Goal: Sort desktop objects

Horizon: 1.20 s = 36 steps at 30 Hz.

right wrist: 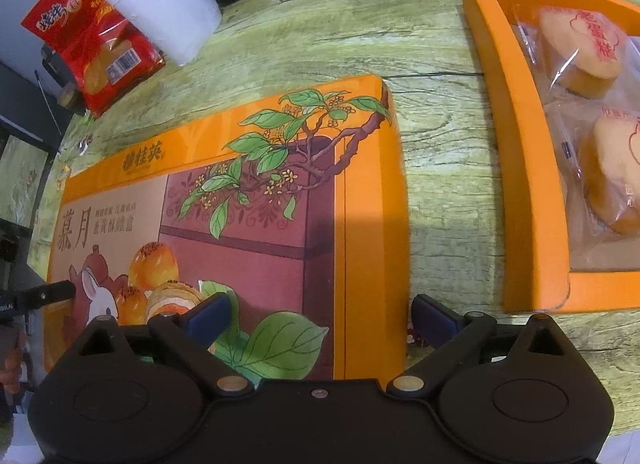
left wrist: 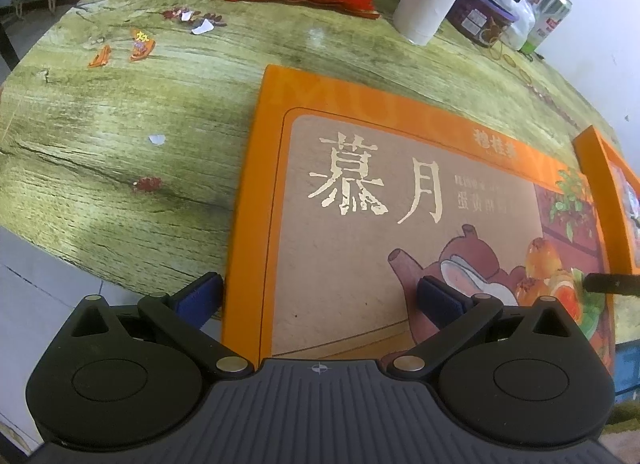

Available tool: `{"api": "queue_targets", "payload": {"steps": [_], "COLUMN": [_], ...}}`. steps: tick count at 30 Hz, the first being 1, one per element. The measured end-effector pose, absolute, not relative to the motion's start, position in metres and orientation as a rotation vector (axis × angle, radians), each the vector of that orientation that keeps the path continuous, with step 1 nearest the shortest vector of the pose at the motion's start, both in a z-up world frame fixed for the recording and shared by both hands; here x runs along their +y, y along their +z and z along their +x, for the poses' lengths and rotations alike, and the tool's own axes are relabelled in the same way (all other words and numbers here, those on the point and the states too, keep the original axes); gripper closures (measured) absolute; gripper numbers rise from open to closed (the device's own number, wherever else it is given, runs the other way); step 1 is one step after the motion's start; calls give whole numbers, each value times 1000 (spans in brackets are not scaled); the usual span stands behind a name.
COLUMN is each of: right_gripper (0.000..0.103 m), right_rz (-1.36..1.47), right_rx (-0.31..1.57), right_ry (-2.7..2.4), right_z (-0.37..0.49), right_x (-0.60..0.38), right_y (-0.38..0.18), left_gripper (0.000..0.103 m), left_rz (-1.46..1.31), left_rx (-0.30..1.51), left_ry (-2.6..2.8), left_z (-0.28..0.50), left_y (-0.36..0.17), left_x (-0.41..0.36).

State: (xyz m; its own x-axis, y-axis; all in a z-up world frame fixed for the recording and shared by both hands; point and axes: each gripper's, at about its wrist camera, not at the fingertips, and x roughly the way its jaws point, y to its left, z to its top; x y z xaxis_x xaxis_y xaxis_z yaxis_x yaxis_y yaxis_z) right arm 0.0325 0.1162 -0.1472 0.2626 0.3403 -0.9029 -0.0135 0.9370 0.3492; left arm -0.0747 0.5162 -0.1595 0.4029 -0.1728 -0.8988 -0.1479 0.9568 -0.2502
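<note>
Left claw (left wrist: 320,296) spread over lid (left wrist: 400,204), right claw (right wrist: 320,316) spread, tray (right wrist: 500,104) beside

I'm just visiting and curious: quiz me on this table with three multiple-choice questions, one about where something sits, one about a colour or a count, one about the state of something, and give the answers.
1. Where does the open tray lie relative to the illustrated box lid in the right wrist view?
A. On top of it
B. Apart from it, to its right
C. Under it

2. How many wrapped pastries show in the tray?
A. Two
B. Five
C. None

3. How do the jaws of the right gripper stand?
A. Shut on the paper roll
B. Shut on a pastry
C. Open

Answers:
1. B, since a strip of bare table separates them.
2. A, one pastry lies above the other, though the tray runs out of frame.
3. C, its fingers are spread either side of the lid's right edge, holding nothing; the left gripper is open too.
</note>
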Motion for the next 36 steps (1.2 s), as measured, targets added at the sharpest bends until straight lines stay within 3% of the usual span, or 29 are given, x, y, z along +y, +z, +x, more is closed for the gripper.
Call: {"api": "queue_targets", "payload": {"steps": [36], "right_gripper": [10], "right_rz": [215], "right_rx": [1321], "right_ry": [321], "right_z": [5], "right_x": [128], "right_y": [-141], "left_gripper": [0], "left_rz": [-304], "left_rx": [1150], "left_ry": [-3], "left_z": [-73], "left_y": [-158], "left_x": [519]}}
